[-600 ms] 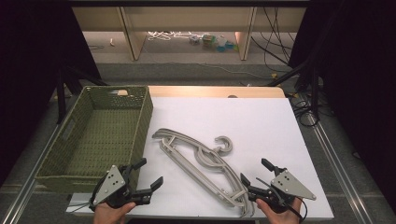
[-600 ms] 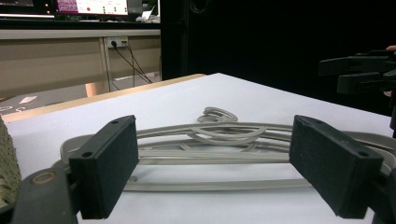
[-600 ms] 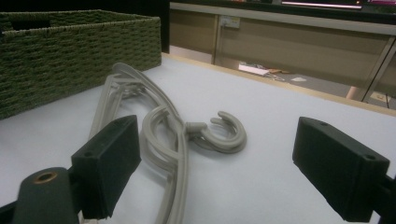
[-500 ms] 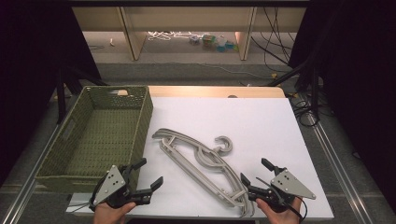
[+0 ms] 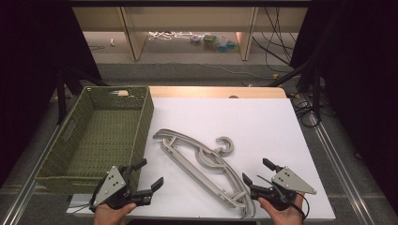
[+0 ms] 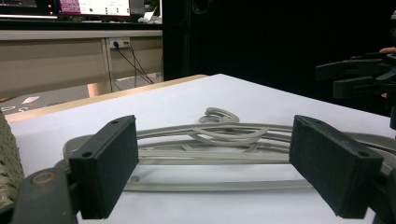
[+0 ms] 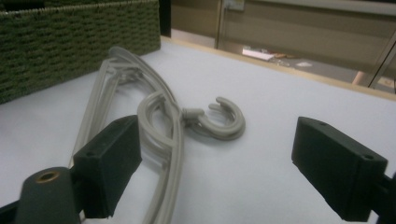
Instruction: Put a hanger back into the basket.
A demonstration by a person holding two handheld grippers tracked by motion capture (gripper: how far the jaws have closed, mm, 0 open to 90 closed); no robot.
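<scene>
While both claws are held wide apart and empty near the table's front edge, the approach step is judged to be in hand. 2 or more grey hangers (image 5: 202, 164) are stacked between them: just left of the right gripper (image 5: 257, 177), well right of the left gripper (image 5: 149, 174), whose other side faces the green basket (image 5: 63, 161). A reach and closure on a hanger bar is called for next. Against the earlier frame, nothing is seen to have moved.

black two-jaw grippers (image 5: 146, 174), grey triangular plates (image 5: 292, 180)
</scene>
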